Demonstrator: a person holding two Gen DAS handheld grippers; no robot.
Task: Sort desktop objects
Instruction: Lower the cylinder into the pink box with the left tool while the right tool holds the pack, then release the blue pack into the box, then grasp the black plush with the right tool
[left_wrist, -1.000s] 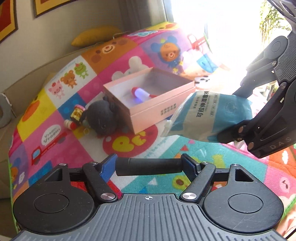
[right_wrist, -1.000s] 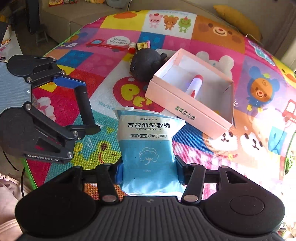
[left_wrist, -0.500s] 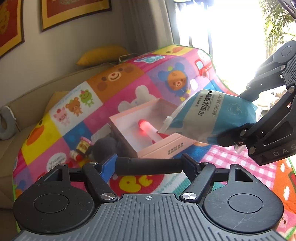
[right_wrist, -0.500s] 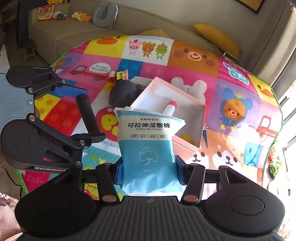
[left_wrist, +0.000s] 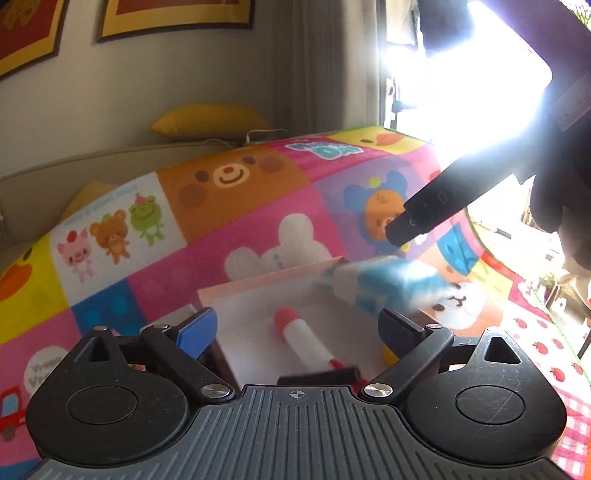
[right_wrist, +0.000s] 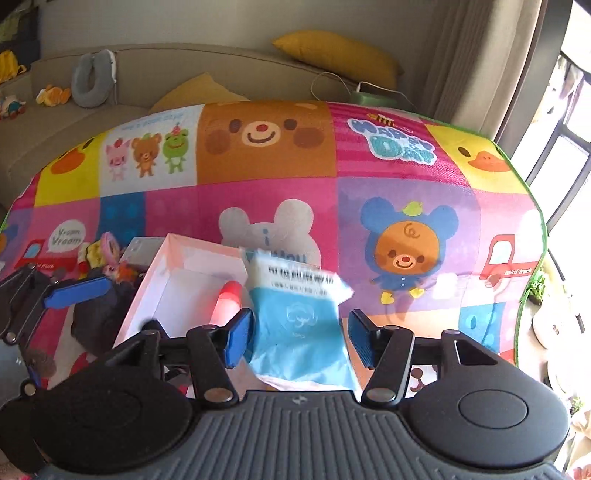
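An open pink box lies on the colourful play mat. A white tube with a red cap lies inside it. My left gripper is open above the box, and a black cylinder shows blurred below it, free of the fingers. My right gripper is open, and the blue and white wet cotton pack is blurred between its spread fingers, over the box's right side.
A dark plush toy and small toys lie left of the box on the mat. A sofa with a yellow cushion runs behind. A bright window is at the right.
Both grippers moved over the box and opened. The black cylinder left the left fingers and the cotton pack left the right fingers; both are blurred in motion.
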